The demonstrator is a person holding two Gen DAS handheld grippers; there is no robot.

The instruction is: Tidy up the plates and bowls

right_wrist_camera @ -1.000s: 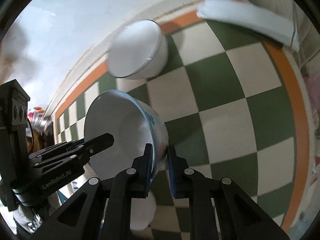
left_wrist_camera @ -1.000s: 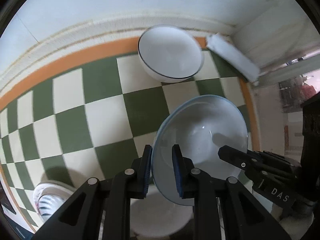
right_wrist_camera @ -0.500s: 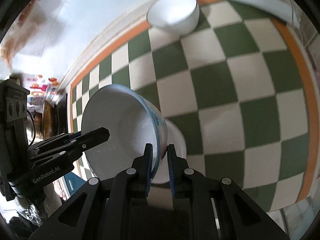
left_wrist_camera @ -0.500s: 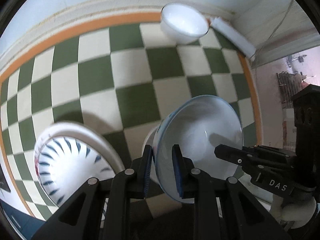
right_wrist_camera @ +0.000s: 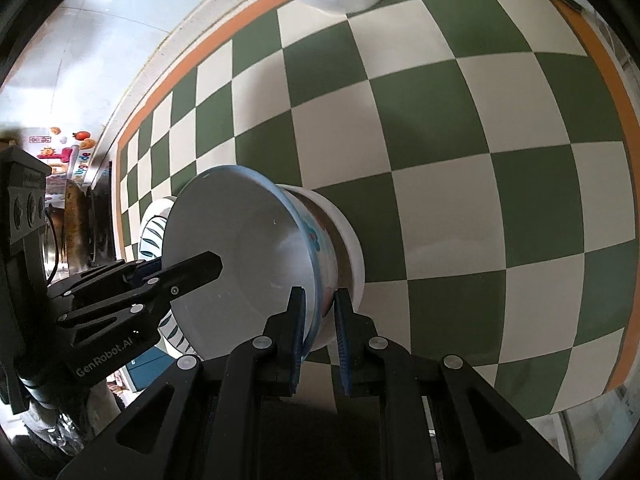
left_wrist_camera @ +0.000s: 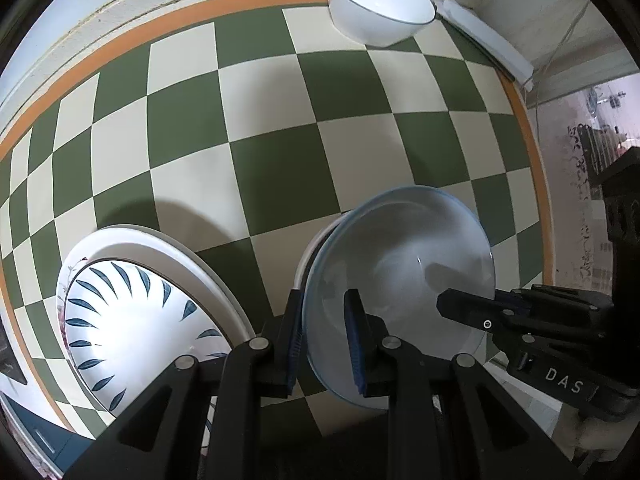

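A white bowl with a pale blue rim and a floral outside is held by both grippers at opposite edges. My left gripper is shut on its near rim. My right gripper is shut on the other side and shows in the left wrist view as a black finger reaching into the bowl. The held bowl is tilted, and its base sits inside a plain white bowl on the checked cloth. I cannot tell whether it rests there.
A white bowl with a dark rim stands at the far edge, beside a white strip. A leaf-patterned plate lies on a larger white plate at the near left. The green and cream cloth has an orange border.
Both grippers carried the blue-rimmed bowl back from the dark-rimmed bowl and down over the plain white bowl. The leaf-patterned plate came into view at the left.
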